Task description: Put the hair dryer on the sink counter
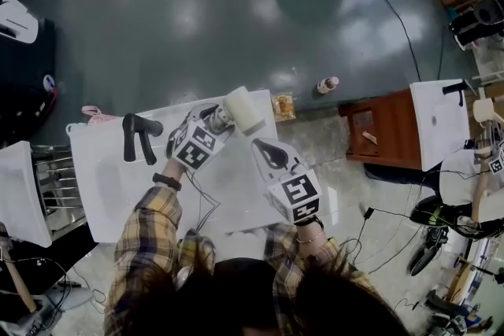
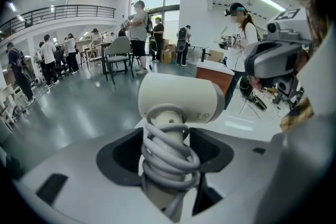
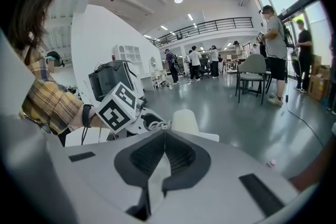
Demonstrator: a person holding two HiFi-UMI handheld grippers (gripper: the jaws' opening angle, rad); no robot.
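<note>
Left gripper [image 2: 167, 157] clamped on cord-wrapped handle of hair dryer [image 2: 181, 97]; dryer held at far edge of sink counter [image 1: 110, 177]. Right gripper [image 3: 164, 157] jaws together, empty. Judged: carry nearly complete; 2 steps left: set-down, release.

Looking steeply down on a white sink counter [image 1: 102, 201]. Gripping a cream hair dryer [image 1: 242, 110] by its cord-wrapped handle in the left gripper [image 1: 217, 120], over the counter's far edge, dryer head jutting past the jaw tips. Just left of that gripper, upright on the counter, a black faucet [image 1: 139, 136]; beyond it, something pink [image 1: 96, 114]. Close on its right, nearer the person, the right gripper [image 1: 264, 147]. Ahead of the right gripper, on the grey floor [image 1: 197, 4], a snack packet [image 1: 283, 106] and small bottle [image 1: 327, 84]; off to its right, a brown cabinet [image 1: 390, 130]. Behind both grippers, plaid sleeves [image 1: 146, 236].
</note>
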